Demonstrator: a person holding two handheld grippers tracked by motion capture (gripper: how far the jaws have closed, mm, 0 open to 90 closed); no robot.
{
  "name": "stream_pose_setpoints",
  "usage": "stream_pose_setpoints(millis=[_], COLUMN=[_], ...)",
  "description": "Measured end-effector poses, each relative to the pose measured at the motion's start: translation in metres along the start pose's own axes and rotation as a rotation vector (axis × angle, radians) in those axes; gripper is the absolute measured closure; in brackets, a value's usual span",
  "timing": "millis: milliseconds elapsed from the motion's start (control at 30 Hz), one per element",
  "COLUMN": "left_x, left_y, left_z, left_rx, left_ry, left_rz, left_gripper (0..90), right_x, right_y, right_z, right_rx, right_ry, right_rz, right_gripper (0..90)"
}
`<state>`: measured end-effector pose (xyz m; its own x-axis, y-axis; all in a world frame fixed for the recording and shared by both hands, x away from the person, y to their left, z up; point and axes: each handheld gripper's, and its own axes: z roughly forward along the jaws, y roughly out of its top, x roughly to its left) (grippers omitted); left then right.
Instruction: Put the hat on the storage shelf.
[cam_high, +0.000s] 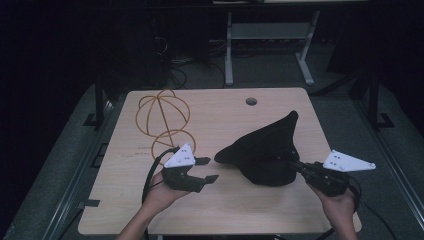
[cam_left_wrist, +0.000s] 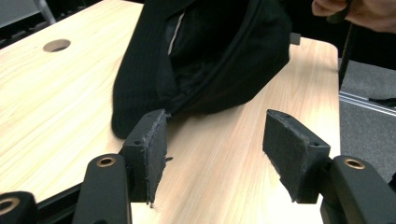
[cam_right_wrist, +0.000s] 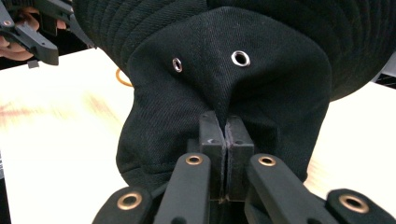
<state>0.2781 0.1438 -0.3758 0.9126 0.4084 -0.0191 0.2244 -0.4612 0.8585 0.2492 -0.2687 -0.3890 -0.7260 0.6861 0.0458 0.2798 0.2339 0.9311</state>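
Left to right on the wooden table (cam_high: 125, 200): an orange wire frame (cam_high: 162, 120) at the far left; the left gripper (cam_high: 206, 170), jaws spread and empty, just short of the black hat (cam_high: 265, 150); the hat, right of centre; the right gripper (cam_high: 295, 164), jaws pressed together, pinching a fold of the hat's crown.

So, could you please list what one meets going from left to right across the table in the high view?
Orange wire frame → left gripper, jaws open → black hat → right gripper, jaws shut on the hat's fabric.
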Motion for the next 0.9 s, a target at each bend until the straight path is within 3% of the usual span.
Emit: stream_pose_setpoints(millis=[200, 733, 900], left_x=[0.004, 0.009, 0.01], left_y=[-0.015, -0.049, -0.054], left_z=[-0.006, -0.015, -0.016], left_rx=[0.004, 0.024, -0.001], left_ry=[0.027, 0.049, 0.056], left_rz=[-0.023, -0.066, -0.089], left_gripper=[37.9, 39.7, 37.0], right_x=[0.0, -0.001, 0.001], right_y=[0.013, 0.059, 0.072], right_z=[0.0, 0.001, 0.006], right_rx=[0.012, -0.023, -0.025], right_ry=[0.004, 0.006, 0.023], right_rz=[-0.021, -0.093, -0.102], right_gripper=[88.6, 88.7, 88.8])
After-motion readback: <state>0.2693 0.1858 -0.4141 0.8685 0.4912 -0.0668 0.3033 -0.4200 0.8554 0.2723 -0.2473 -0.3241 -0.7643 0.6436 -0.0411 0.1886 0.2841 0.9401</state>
